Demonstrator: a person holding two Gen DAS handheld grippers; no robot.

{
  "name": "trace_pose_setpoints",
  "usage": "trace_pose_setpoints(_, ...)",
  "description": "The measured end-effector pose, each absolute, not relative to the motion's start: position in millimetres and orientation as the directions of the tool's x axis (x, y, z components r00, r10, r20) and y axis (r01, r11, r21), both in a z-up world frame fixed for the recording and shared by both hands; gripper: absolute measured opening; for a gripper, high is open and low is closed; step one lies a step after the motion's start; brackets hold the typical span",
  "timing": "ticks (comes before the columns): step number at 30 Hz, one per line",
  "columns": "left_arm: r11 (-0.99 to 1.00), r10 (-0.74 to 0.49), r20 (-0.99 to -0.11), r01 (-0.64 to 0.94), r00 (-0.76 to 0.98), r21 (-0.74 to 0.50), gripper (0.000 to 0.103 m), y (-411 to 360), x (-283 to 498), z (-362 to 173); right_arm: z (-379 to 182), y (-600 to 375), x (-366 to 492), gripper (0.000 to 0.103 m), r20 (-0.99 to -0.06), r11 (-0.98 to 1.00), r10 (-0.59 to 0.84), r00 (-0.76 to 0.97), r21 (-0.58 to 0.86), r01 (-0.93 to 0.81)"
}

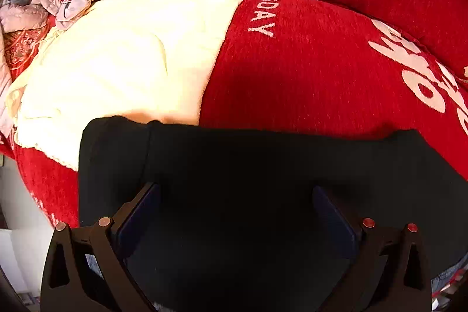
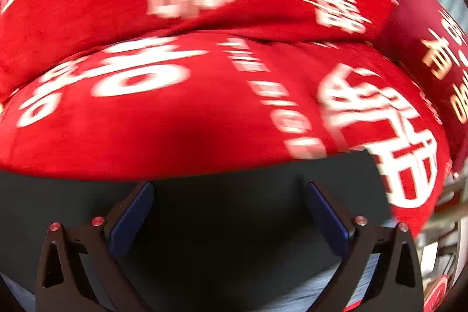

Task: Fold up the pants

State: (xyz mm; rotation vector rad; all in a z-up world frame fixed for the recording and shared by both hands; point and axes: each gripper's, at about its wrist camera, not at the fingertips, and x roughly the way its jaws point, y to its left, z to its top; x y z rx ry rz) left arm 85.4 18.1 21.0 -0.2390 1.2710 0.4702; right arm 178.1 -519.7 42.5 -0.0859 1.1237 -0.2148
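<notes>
The black pants point(image 1: 234, 165) lie flat on a red sofa cover, filling the lower half of the left wrist view. My left gripper point(image 1: 236, 190) is open just above them, fingers spread wide, holding nothing. In the right wrist view the pants point(image 2: 228, 195) show a straight far edge and a right corner near the sofa's front. My right gripper point(image 2: 231, 189) is open above them and empty. The right view is blurred by motion.
The red sofa cover point(image 1: 307, 72) with white lettering spreads behind the pants, also in the right wrist view point(image 2: 175, 122). A cream blanket point(image 1: 122, 63) lies at the left, touching the pants' far left corner. Pink and grey clothes point(image 1: 35, 5) are piled far left.
</notes>
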Motion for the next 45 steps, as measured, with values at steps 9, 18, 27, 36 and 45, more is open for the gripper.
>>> trace_pose_setpoints(9,0.976,0.147,-0.944,-0.198,0.294,0.090,0.103,-94,58,44,56,-613,110,0.102,-0.891,0.999,-0.022,0.453,-0.003,0.043)
trace_pose_setpoints(18,0.984,0.172,-0.946,-0.091,0.275,0.152,0.103,-147,65,36,46,-669,102,0.102,-0.873,0.954,-0.246,0.421,-0.142,0.263)
trace_pose_setpoints(27,0.984,0.178,-0.948,-0.043,0.265,0.173,0.103,-175,55,24,38,-626,82,0.102,-0.868,0.996,-0.084,0.489,-0.077,0.035)
trace_pose_setpoints(36,0.979,0.174,-0.949,-0.152,0.261,0.138,0.103,-180,68,34,85,-595,77,0.102,-0.809,0.988,-0.148,0.569,-0.096,0.121)
trace_pose_setpoints(45,0.988,0.150,-0.953,-0.063,0.263,0.138,0.103,-255,100,25,53,-441,133,0.102,-0.875,0.959,0.155,0.459,0.021,-0.284)
